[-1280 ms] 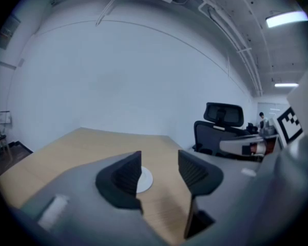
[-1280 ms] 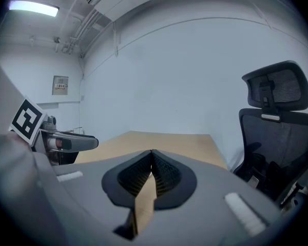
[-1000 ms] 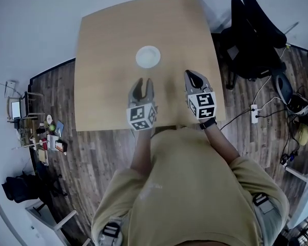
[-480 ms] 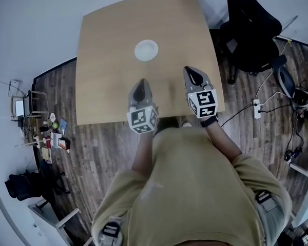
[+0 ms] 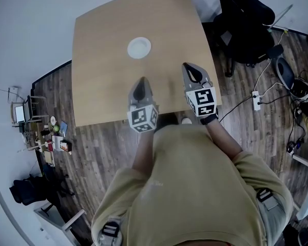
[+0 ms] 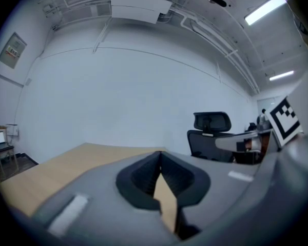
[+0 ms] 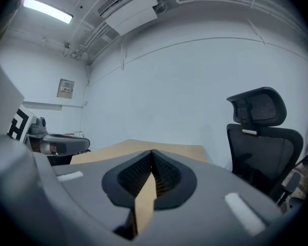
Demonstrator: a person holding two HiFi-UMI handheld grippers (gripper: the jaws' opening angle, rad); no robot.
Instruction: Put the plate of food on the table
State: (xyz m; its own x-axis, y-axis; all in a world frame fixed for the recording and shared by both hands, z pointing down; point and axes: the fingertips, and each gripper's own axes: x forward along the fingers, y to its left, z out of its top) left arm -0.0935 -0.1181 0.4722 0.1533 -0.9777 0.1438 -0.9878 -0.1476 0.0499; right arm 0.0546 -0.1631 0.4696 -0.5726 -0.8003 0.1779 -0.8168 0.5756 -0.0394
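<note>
Standing at the near edge of a pale wooden worktop: one person in a tan shirt, tongs in each hand.

Left tongs: jaws pressed together, nothing between them. In the left gripper view the ribbed pads meet at the tips, and only a sliver of worktop shows through the gap lower down.

Right tongs: also closed tight on nothing. In the right gripper view the pads touch at the tips.

Both are held out over the near part of the worktop, pointing away from the person, side by side but apart. The marker cubes sit close to the worktop's near edge.

Plate: white, round, lying flat on the worktop around the middle. It is ahead of the left tongs and well apart from both. From above it looks plain white and is too small to tell what is on it.

Surroundings: a black office chair stands off the worktop's far right corner. A white power strip with cables lies on the dark wood floor to the right.
</note>
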